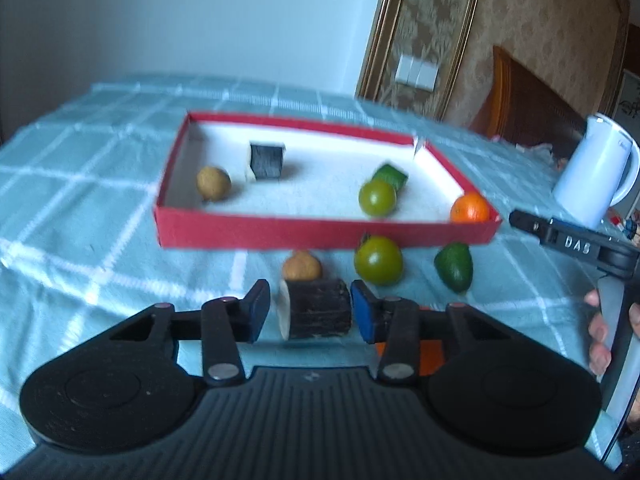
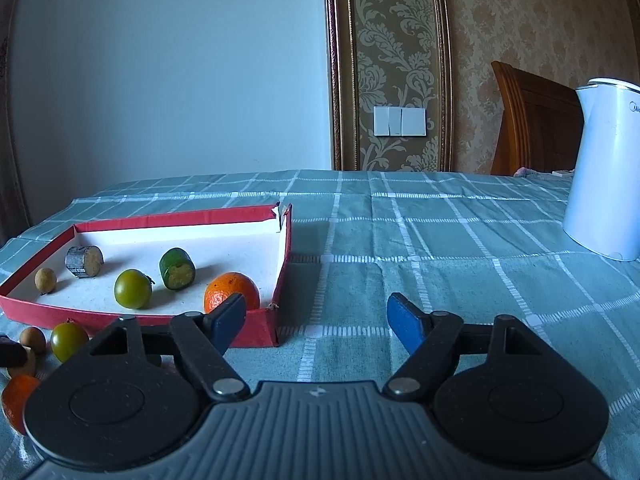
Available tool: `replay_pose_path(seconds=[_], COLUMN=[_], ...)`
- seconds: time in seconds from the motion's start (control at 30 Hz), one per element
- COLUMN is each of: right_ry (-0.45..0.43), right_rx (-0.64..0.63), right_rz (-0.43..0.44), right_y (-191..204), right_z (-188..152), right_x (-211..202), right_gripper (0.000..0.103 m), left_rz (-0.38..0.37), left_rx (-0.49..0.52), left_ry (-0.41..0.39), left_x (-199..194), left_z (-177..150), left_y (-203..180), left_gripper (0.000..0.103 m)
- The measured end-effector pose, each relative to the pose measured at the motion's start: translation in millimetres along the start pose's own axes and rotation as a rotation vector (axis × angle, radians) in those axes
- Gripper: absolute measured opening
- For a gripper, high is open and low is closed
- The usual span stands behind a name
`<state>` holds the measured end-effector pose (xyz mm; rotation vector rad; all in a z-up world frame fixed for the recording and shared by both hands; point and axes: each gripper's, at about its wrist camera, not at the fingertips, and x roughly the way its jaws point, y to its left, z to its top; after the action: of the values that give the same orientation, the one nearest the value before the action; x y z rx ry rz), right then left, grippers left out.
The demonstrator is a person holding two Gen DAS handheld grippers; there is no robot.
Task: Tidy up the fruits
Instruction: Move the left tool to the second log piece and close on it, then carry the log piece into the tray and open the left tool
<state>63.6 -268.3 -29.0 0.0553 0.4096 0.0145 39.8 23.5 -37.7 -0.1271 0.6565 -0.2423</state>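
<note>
1. Between the pads of the left claw (image 1: 311, 312) lies a dark-barked log piece (image 1: 318, 312), on its side on the worktop (image 1: 80, 208) with its long axis running pad to pad, pale cut face toward 9 o'clock.
2. That claw is narrowed around the piece: the blue pad at 3 o'clock looks to be touching the dark end, while a thin gap shows at the pale end, so I cannot tell whether the grip is firm.
3. Just beyond the piece, at 12 o'clock, sits a tan round fruit (image 1: 302, 266); at 1 o'clock a green round fruit (image 1: 378, 260); farther toward 2 o'clock a dark green avocado (image 1: 454, 266). All three lie outside the box, near its front wall.
4. Straight ahead at 12 o'clock stands the red box (image 1: 320, 234), shallow and open-topped. Inside are another tan fruit, a second bark piece, a green fruit, a green cut piece and an orange (image 1: 470, 208) in the corner at 2 o'clock.
5. My judgement: the left hand is plainly nearer, and the move turns on lifting the piece over the front wall; the white floor around the twin bark piece at 11 o'clock offers open room.
6. The right claw (image 2: 316, 320) stands wide open with nothing between its pads, hovering over bare cloth beside the box's right wall; a white kettle (image 2: 604, 176) stands well apart at 2 o'clock.
</note>
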Motion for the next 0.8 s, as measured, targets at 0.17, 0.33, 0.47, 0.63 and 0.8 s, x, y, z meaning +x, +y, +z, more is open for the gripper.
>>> replay_pose_path(seconds=[0.17,0.33,0.47,0.63,0.8], right_ry=[0.000,0.006,0.009,0.005,0.006], right_rx=[0.003,0.000,0.000,0.004,0.010], right_rz=[-0.001,0.000,-0.004,-0.011,-0.018], right_y=[-0.4,-0.5,-0.7,-1.8,-2.6], right_z=[0.1,0.2,0.2,0.0,0.2], right_x=[0.4,0.9,1.4,0.7,0.3], right_gripper=[0.078,0.078,0.078,0.081,0.083], left_rz=[0.025,0.030,0.036,0.047,0.059], left_rx=[0.021,0.034,0.073,0.109,0.132], left_ry=[-0.010,-0.015,-0.030,-0.093,-0.161], left_x=[0.7,-0.9,-6.5,-20.9,-27.9], left_z=[-4.0,-5.5,-7.9,2.9,25.2], left_y=[-4.5,-5.5,-11.3,-15.2,-15.0], left_gripper=[0.034,0.034,0.034,0.034,0.034])
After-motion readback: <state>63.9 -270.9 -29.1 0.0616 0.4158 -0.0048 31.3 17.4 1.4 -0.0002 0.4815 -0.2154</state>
